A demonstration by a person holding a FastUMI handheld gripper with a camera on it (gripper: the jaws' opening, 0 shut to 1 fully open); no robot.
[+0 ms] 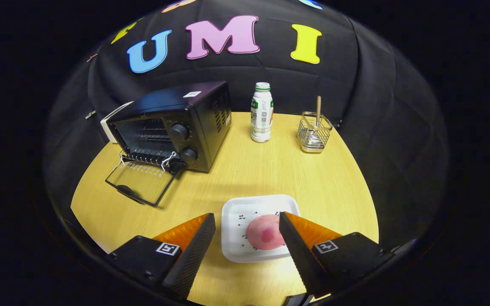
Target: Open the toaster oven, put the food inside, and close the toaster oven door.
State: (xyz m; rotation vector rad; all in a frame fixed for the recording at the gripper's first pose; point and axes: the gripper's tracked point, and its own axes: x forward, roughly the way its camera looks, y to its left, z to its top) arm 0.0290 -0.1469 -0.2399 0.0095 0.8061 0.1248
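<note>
Claw (247,219): standing wide open, gripping nothing, hanging over the near part of the counter.
Fingers (194,250): spreading to either side of the tray, the right one overlapping the tray's right edge and the rim of the food; whether touching cannot be told.
Food (264,231): lying as a round pink piece with a darker spot, sitting on the tray between the fingers, nearer the right one.
Tray (240,208): resting flat on the counter, white and square, carrying small dark specks around the food.
Toaster oven (172,123): standing at the far left of the counter, black, turning two knobs on its right front toward the near side.
Oven door (141,182): hanging fully open, folding down toward the near left, showing the rack inside.
Bottle (262,112): standing upright at the far middle, just right of the toaster oven.
Wire holder (314,134): sitting at the far right, holding one upright stick.
Counter (270,170): lying pale wood-grained under everything.
</note>
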